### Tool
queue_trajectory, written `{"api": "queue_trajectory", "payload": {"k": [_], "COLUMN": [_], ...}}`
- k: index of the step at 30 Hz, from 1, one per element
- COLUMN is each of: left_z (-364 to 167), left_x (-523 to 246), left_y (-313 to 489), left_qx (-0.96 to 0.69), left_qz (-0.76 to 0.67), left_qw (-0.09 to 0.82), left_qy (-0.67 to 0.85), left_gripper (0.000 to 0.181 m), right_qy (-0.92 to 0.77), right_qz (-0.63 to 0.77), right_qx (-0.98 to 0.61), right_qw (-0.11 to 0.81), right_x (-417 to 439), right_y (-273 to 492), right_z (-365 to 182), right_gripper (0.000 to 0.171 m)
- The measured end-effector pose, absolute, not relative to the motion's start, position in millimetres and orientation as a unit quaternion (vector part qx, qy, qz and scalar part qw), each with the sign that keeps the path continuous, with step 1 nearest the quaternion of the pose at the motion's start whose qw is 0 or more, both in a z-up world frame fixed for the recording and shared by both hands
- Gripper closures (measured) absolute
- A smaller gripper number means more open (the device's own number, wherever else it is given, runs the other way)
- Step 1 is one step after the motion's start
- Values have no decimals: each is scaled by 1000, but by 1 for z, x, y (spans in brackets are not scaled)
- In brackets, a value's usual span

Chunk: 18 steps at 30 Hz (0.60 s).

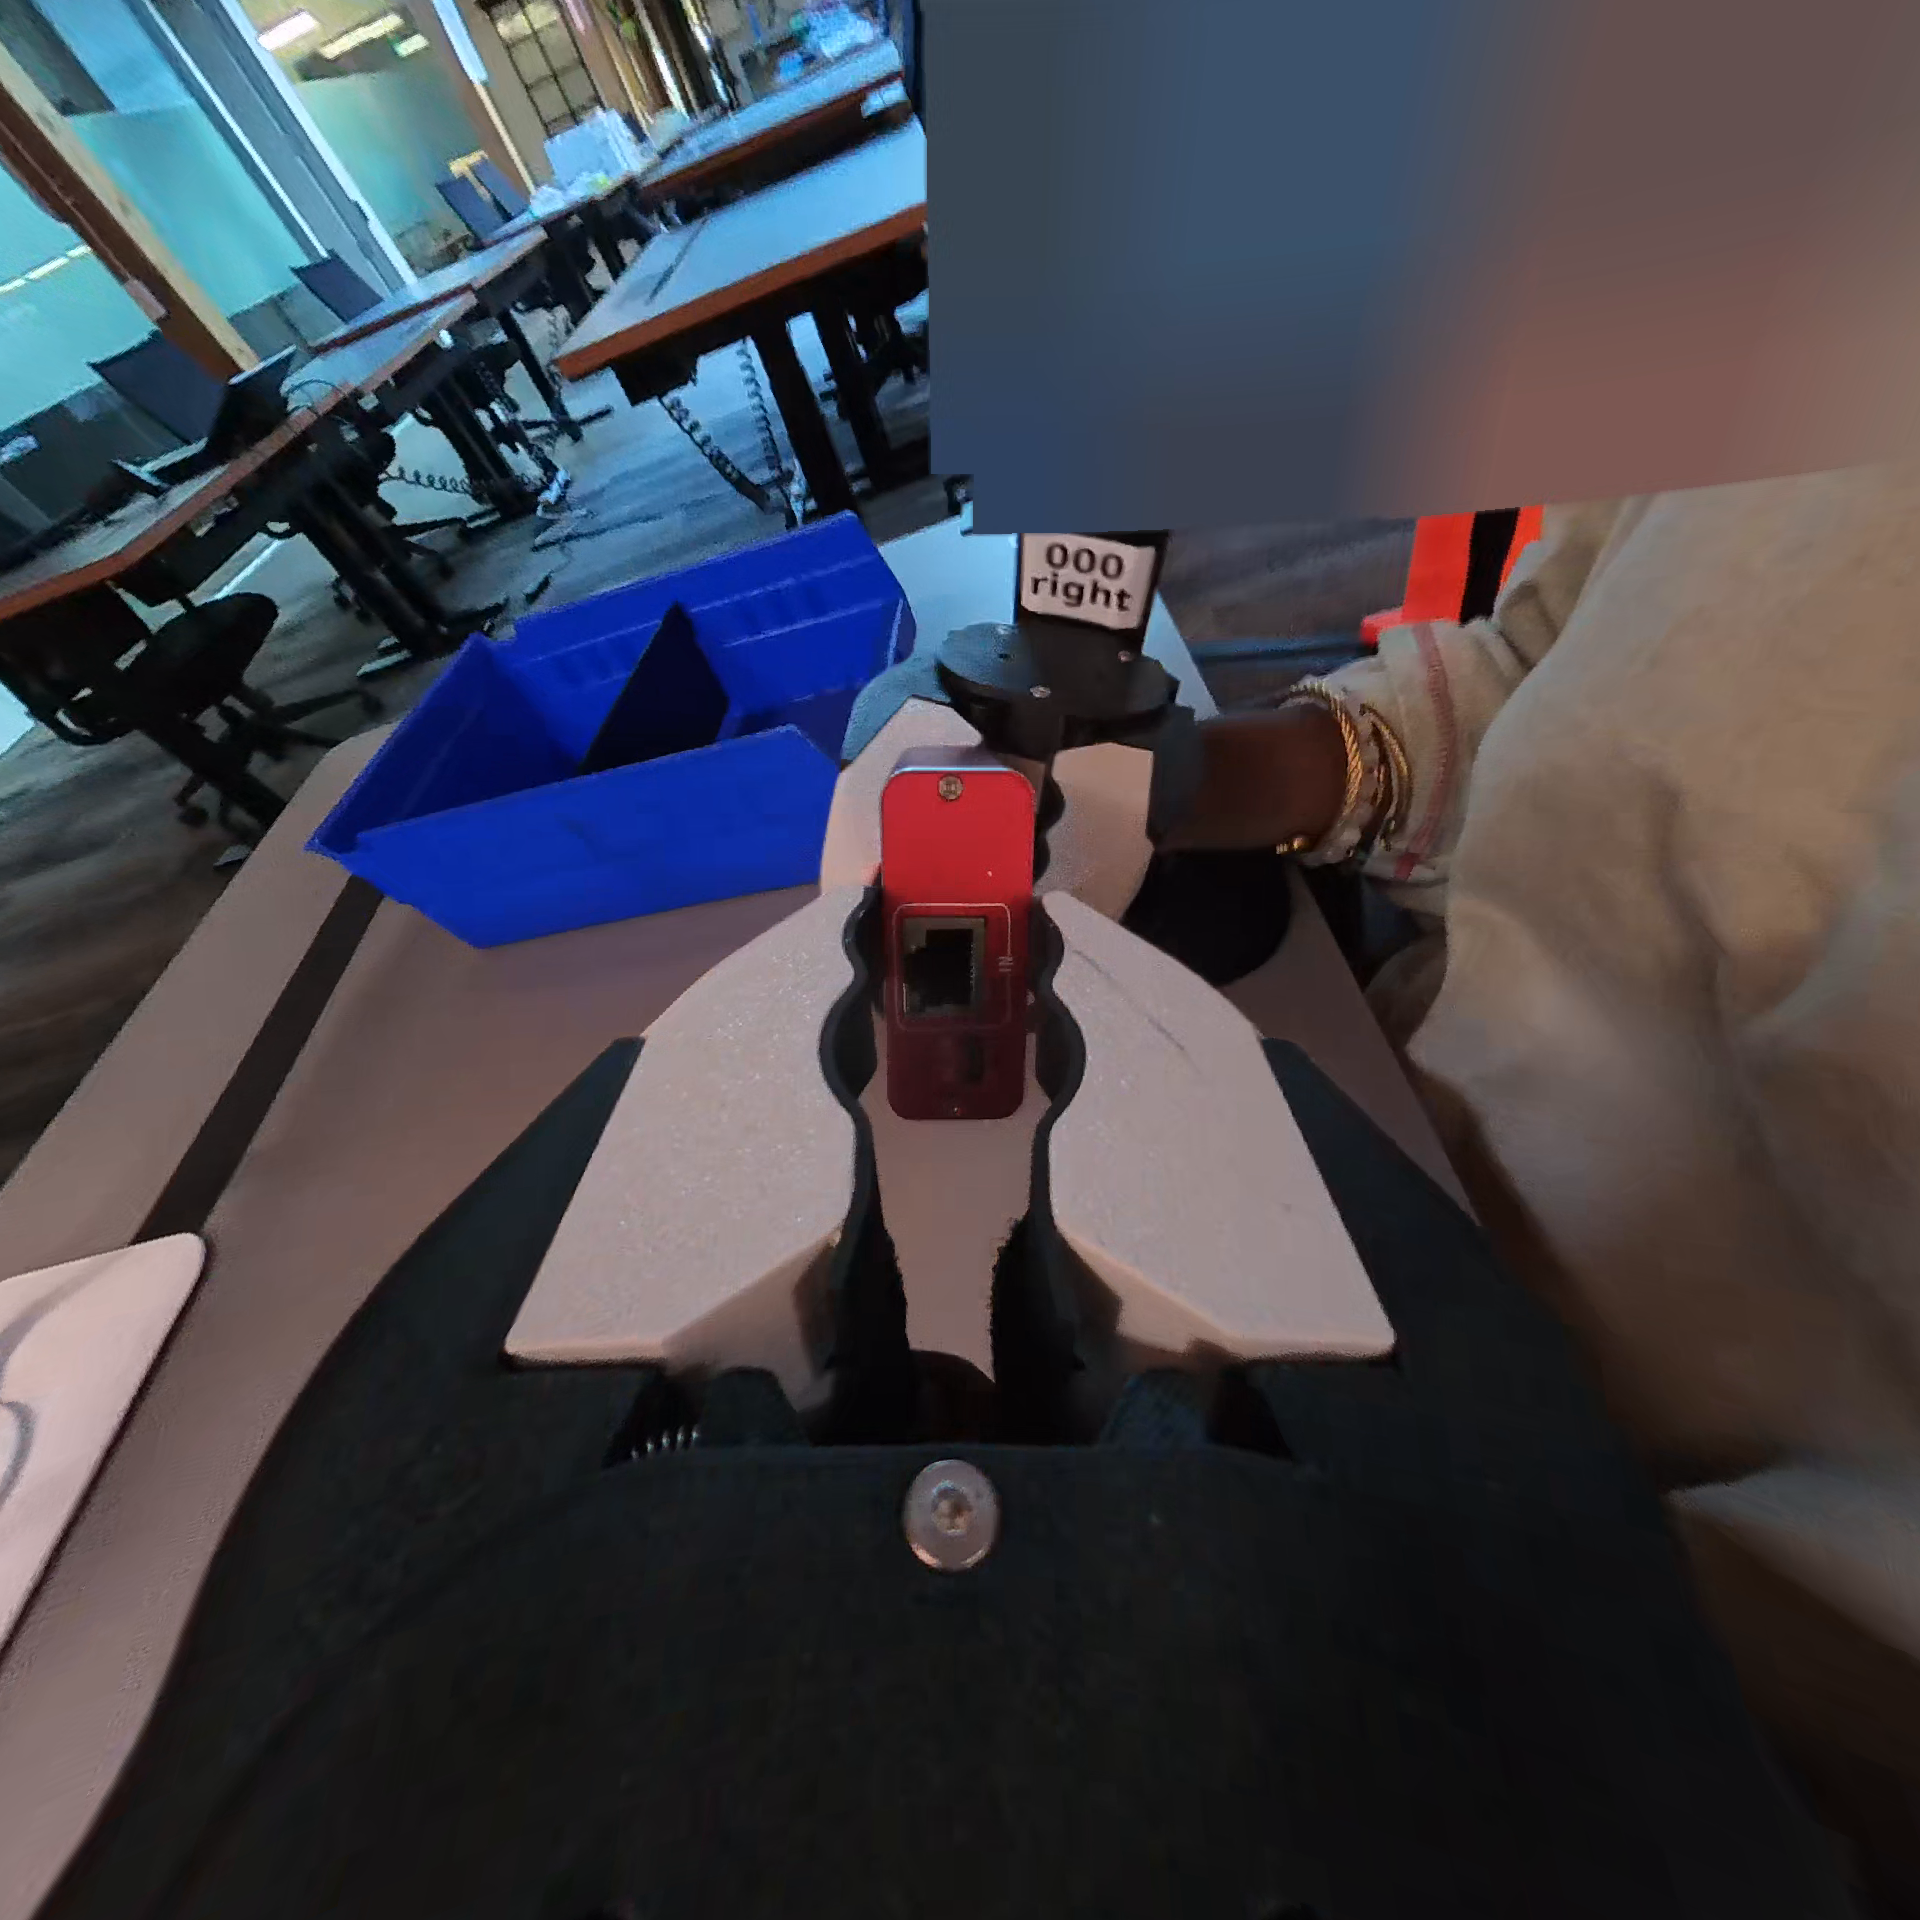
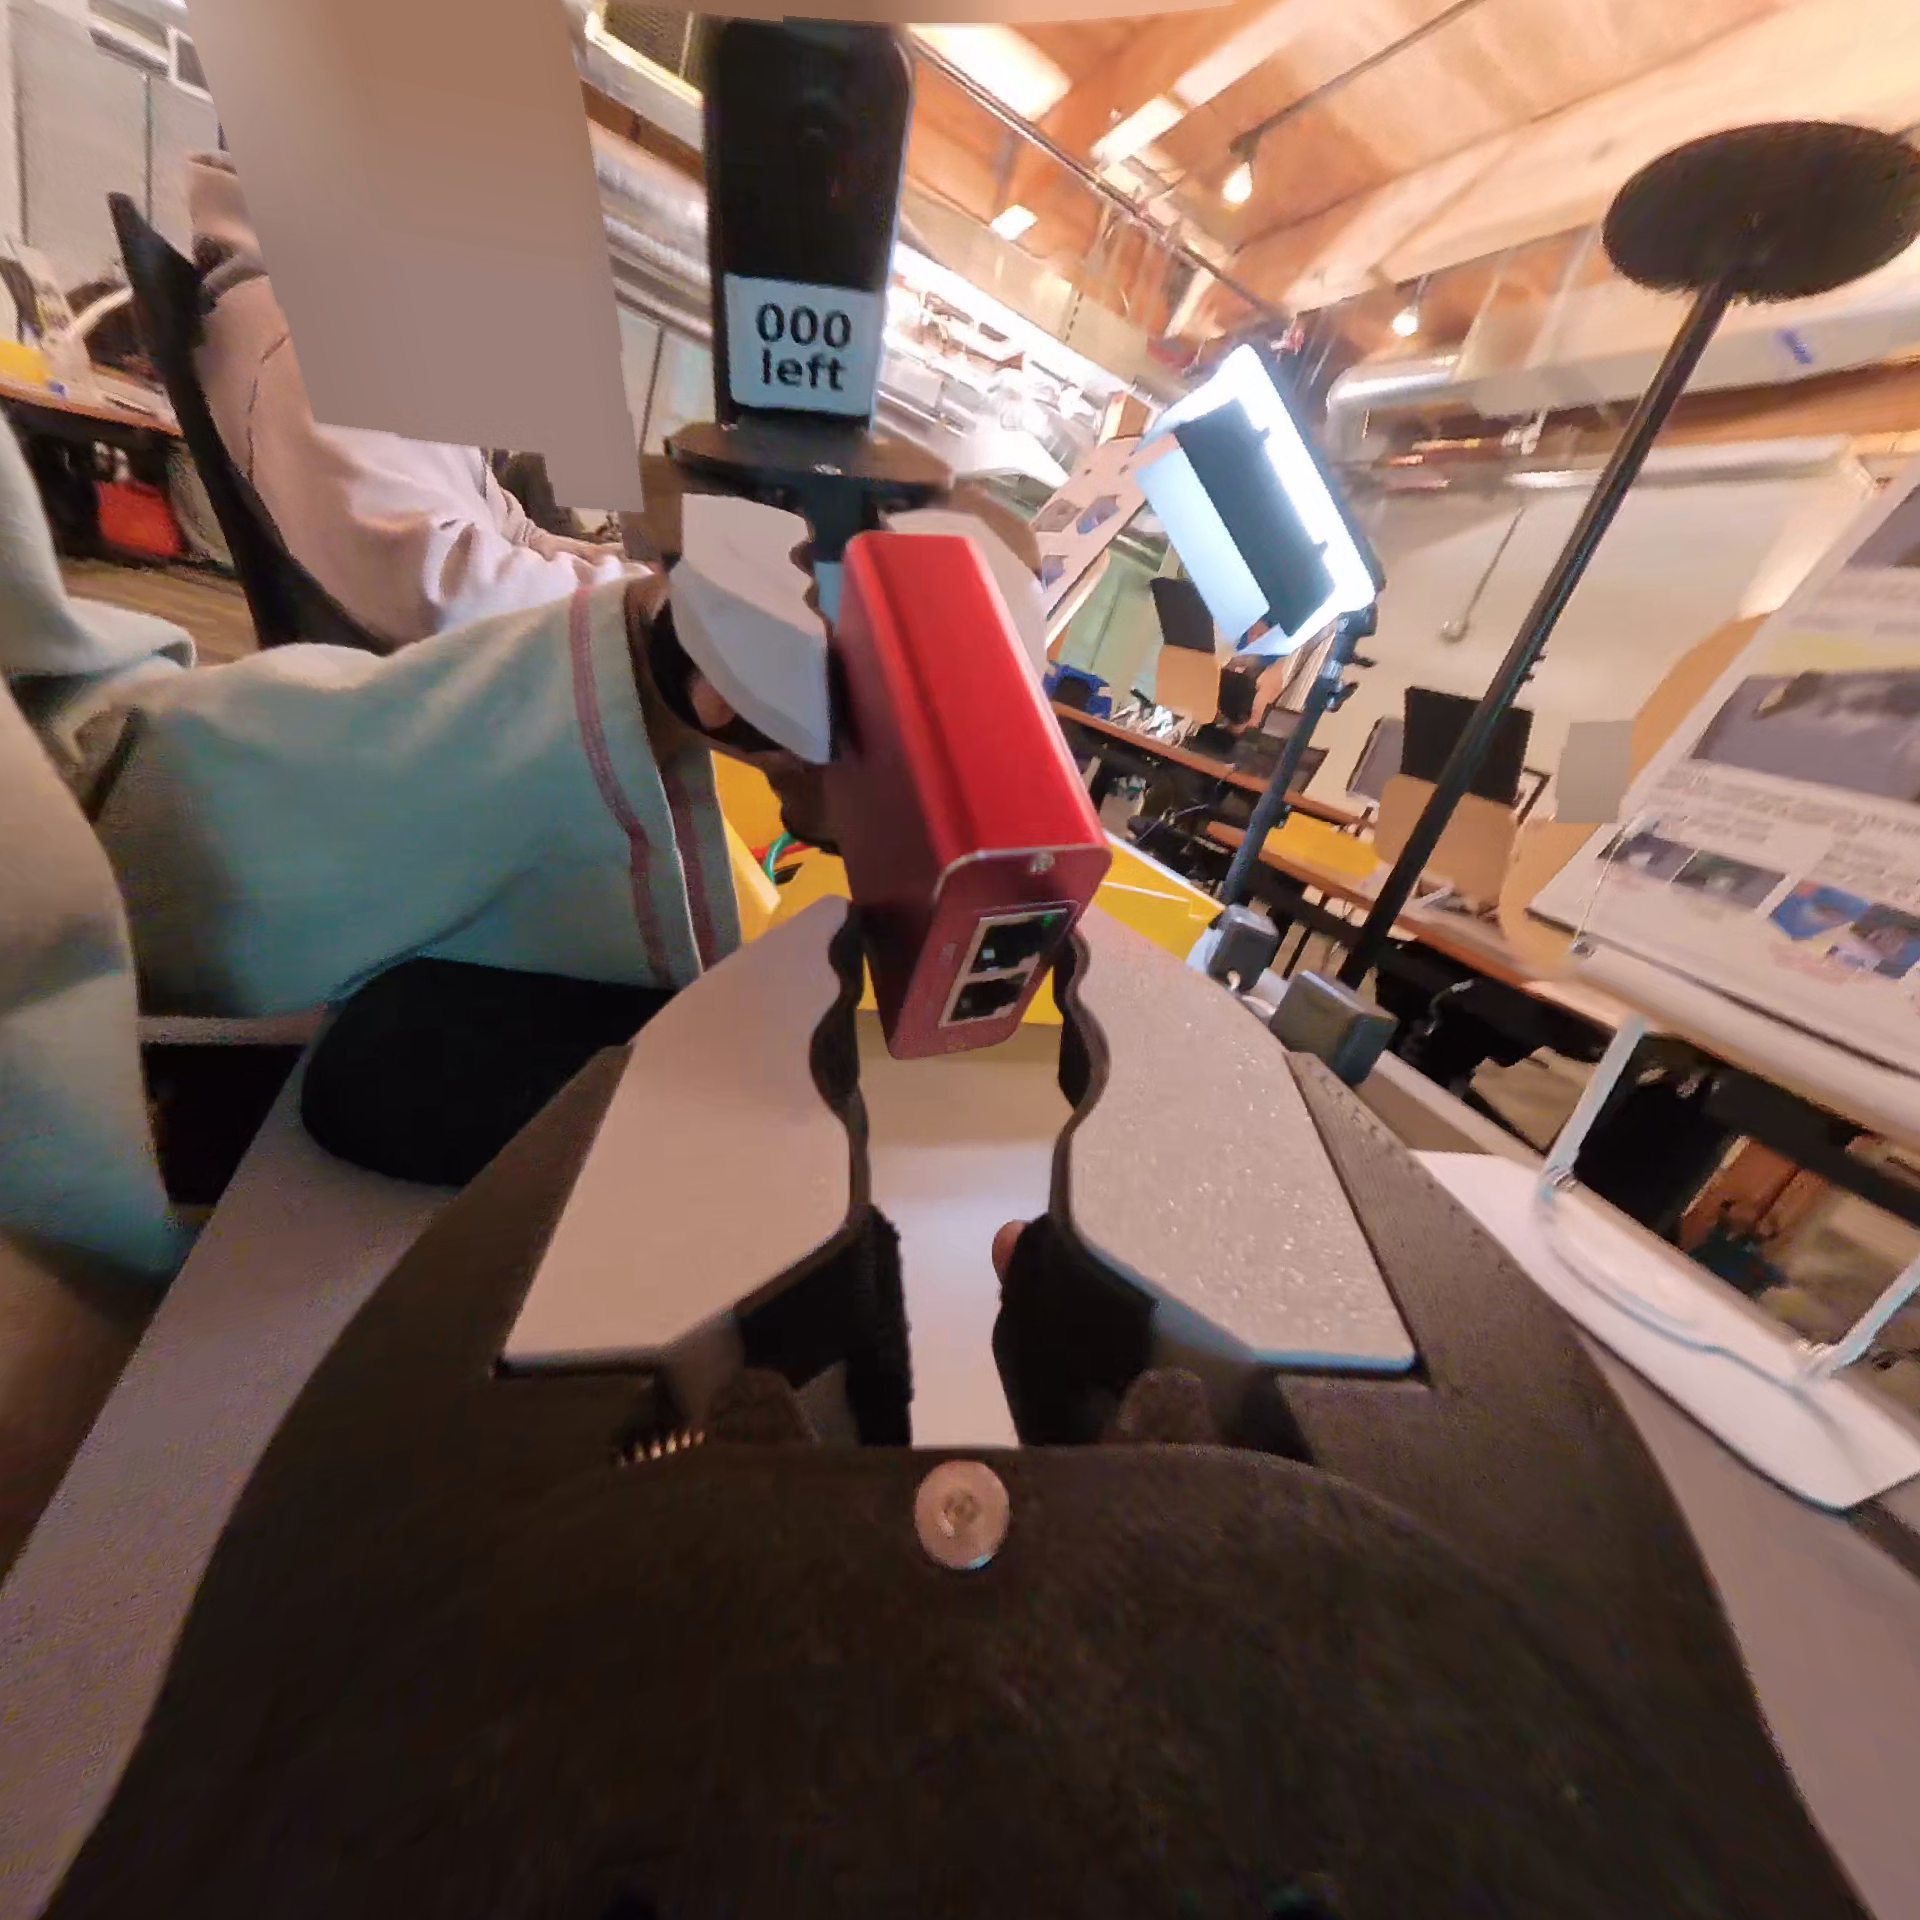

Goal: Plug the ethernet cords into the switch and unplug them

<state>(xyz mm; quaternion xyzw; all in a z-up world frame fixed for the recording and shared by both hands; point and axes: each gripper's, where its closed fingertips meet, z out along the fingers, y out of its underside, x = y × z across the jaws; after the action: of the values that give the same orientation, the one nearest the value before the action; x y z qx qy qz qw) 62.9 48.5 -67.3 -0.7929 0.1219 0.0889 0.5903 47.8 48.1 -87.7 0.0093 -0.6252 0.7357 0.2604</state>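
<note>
The red switch is in the air over the table. My left gripper is shut on its near end, whose single port faces the left wrist camera. In the right wrist view the switch slants toward me with its two stacked ports in front. My right gripper is open, its jaws on either side of that two-port end with a small gap on the left. A finger of the left gripper clamps the far end. A finger of the right gripper shows behind the switch. No ethernet cord is clearly in view.
A blue bin with a divider stands on the table to the left. A yellow bin lies beyond the switch. A lit light panel, a black stand and a poster board stand to the right. A person's sleeve is close by. Left and right tips are no more than a few centimetres apart.
</note>
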Motion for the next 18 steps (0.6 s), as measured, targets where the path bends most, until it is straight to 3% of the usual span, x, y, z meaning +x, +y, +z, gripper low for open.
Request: {"api": "queue_trajectory", "payload": {"k": [2,6,8,11,16,18], "left_z": [-66,-71,-85,-100,-110,-110], "left_x": [58,63,65,75,78,76], "left_y": [47,41,39,37,35,35], "left_qx": [-785,-761,-764,-764,-758,-751], "left_qz": [71,-87,-138,-204,-230,-226], "left_qw": [611,641,625,603,596,605], "left_qy": [70,-47,-84,-107,-130,-137], "left_gripper": [149,99,84,83,111,111], "right_qy": [-621,-665,-689,-711,-724,-728], "right_qz": [725,639,590,538,500,496], "right_qx": [30,84,132,189,226,222], "right_qw": [295,377,399,412,418,419], "right_x": [50,48,52,59,59,57], "right_y": [52,50,44,37,34,34], "right_z": [-86,-98,-106,-112,-114,-115], "right_gripper": [144,144,144,144,144,144]}}
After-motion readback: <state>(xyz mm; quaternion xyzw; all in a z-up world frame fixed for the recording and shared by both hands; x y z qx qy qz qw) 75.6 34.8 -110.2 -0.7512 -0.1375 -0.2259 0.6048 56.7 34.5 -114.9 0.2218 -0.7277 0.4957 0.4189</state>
